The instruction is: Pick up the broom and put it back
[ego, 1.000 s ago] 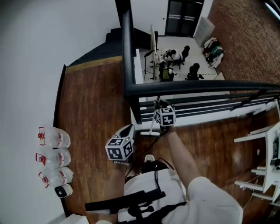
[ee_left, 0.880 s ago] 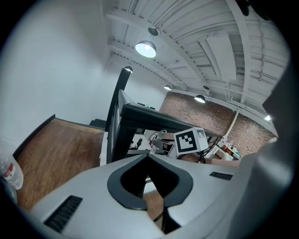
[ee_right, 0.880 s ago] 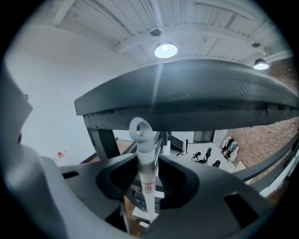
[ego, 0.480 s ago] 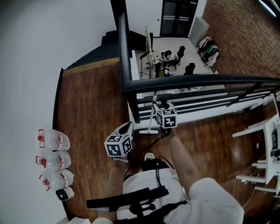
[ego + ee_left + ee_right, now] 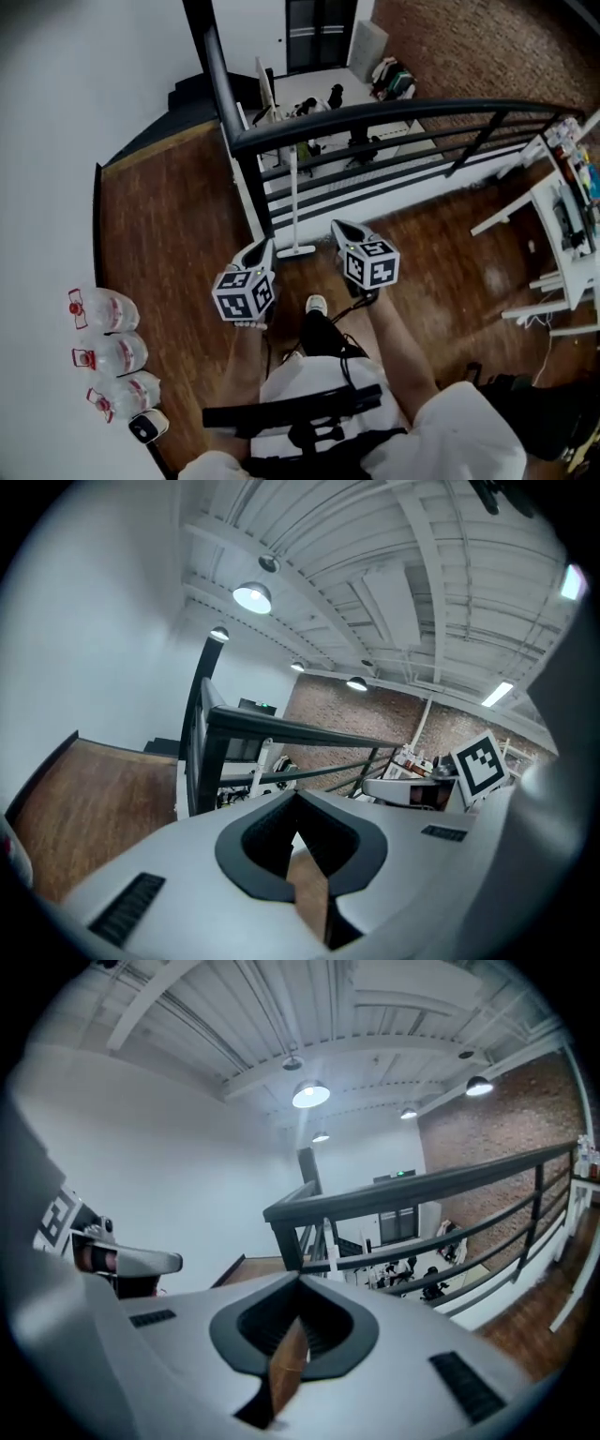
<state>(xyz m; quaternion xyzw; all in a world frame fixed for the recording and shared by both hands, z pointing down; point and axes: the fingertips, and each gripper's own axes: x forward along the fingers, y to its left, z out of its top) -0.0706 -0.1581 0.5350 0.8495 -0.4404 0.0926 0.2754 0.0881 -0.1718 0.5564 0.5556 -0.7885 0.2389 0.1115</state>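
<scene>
Head view, read left to right.

- Three water bottles (image 5: 105, 354) lie by the white wall, at about 8 o'clock from the left gripper (image 5: 264, 247) and well apart from it.
- Left gripper: hovers over the wooden floor (image 5: 178, 234). Its own view shows the jaws pressed together at the tips with nothing between them.
- Broom (image 5: 293, 202): stands upright. The white handle rests against the bars of the black railing (image 5: 375, 111) and the head sits on the floor at the railing's foot.
  - The broom head is just beside the left jaw tips, at 3 o'clock, not touching.
  - From the right gripper (image 5: 337, 225) the head lies at about 8 o'clock, near but apart.
  - Neither gripper holds it.
- Right gripper: jaws together, nothing between them.
- White table frame (image 5: 553, 202): at 3 o'clock from the right gripper, well apart.
</scene>
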